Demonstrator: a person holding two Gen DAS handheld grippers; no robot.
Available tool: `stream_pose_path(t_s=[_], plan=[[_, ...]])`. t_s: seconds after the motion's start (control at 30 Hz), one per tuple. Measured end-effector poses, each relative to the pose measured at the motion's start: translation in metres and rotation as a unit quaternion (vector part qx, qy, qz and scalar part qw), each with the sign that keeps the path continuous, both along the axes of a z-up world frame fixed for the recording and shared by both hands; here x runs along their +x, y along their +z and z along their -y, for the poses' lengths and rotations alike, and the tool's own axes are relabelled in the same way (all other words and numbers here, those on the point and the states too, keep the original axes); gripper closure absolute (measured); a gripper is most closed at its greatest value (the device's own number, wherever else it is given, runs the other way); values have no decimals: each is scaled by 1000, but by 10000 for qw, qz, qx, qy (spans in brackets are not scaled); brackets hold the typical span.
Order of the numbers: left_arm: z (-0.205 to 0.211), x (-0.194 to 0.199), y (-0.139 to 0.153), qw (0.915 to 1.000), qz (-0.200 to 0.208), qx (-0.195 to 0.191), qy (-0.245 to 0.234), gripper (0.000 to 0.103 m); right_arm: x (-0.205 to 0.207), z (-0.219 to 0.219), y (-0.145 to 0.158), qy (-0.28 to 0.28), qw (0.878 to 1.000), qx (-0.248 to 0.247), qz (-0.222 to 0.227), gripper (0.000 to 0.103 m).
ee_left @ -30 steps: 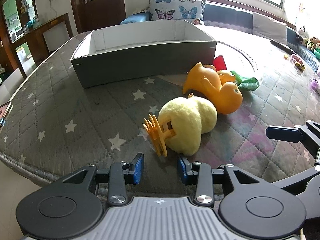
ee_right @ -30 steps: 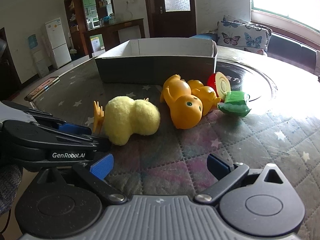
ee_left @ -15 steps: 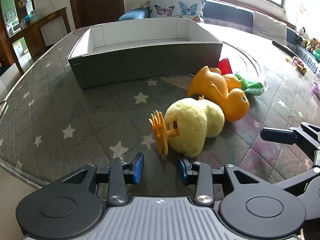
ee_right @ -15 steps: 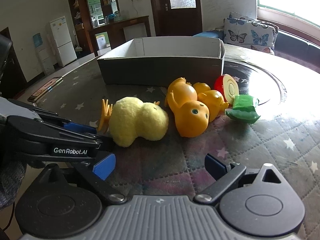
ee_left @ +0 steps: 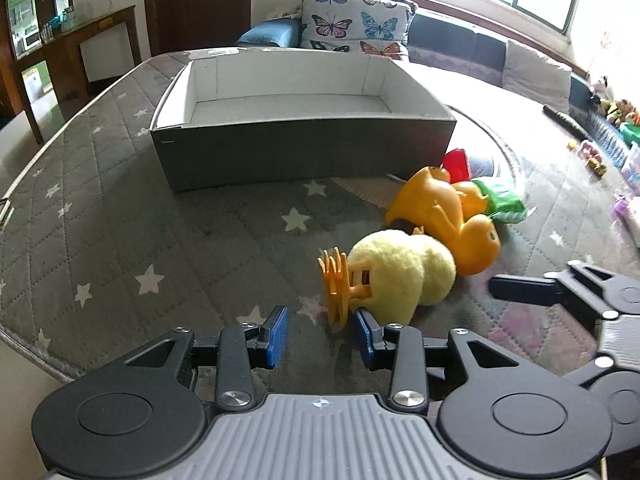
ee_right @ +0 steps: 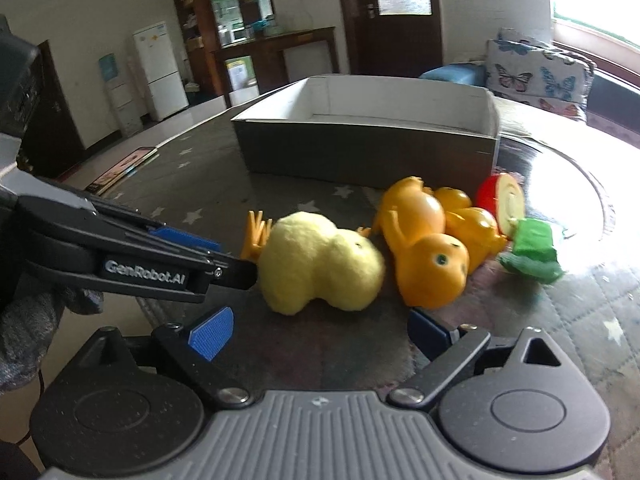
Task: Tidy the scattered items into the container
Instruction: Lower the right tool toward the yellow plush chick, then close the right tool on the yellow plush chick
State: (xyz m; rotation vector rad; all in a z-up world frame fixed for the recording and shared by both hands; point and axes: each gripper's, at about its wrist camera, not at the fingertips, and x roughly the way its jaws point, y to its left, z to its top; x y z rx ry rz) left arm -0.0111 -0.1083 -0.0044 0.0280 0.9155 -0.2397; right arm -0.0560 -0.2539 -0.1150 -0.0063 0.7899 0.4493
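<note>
A yellow plush chick (ee_left: 400, 270) (ee_right: 320, 264) with orange feet (ee_left: 336, 288) lies on its side on the quilted table. Behind it lie an orange rubber duck (ee_left: 452, 216) (ee_right: 424, 256), a red and cream round toy (ee_right: 502, 200) and a green toy (ee_left: 502, 200) (ee_right: 534, 252). The grey open box (ee_left: 304, 152) (ee_right: 368, 152) stands further back with nothing in it. My left gripper (ee_left: 318, 336) is open, just short of the chick's feet. My right gripper (ee_right: 316, 332) is open wide, close in front of the chick and duck.
The table edge (ee_left: 28, 344) runs close on the left. Small toys (ee_left: 592, 156) lie at the far right of the table. A sofa with butterfly cushions (ee_left: 352, 28) stands behind the table. A book (ee_right: 120, 168) lies on the floor to the left.
Both grippers have moved forward towards the toys. The left gripper's right finger now reaches the chick's feet. The toys and box have not moved.
</note>
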Motion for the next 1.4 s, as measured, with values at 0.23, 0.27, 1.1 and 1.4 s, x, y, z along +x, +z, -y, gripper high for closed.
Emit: stream_pose_path(t_s=[0.23,0.27,1.1,1.4], plan=[[2,6,4,9999,18,-73,-146,64,11,-6,1,194,9998,37,-8,10],[2,7,4,9998,24,-73,-161,64,12,-7,2,234,9997,31,8,10],[-10,40,8,9977,84,-412,-530,64,36,-10,5,339,9991,-202,143,12],[-18,57,7,9983,89,-386,-435,65,35,-22,4,644,9977,-214,94,13]])
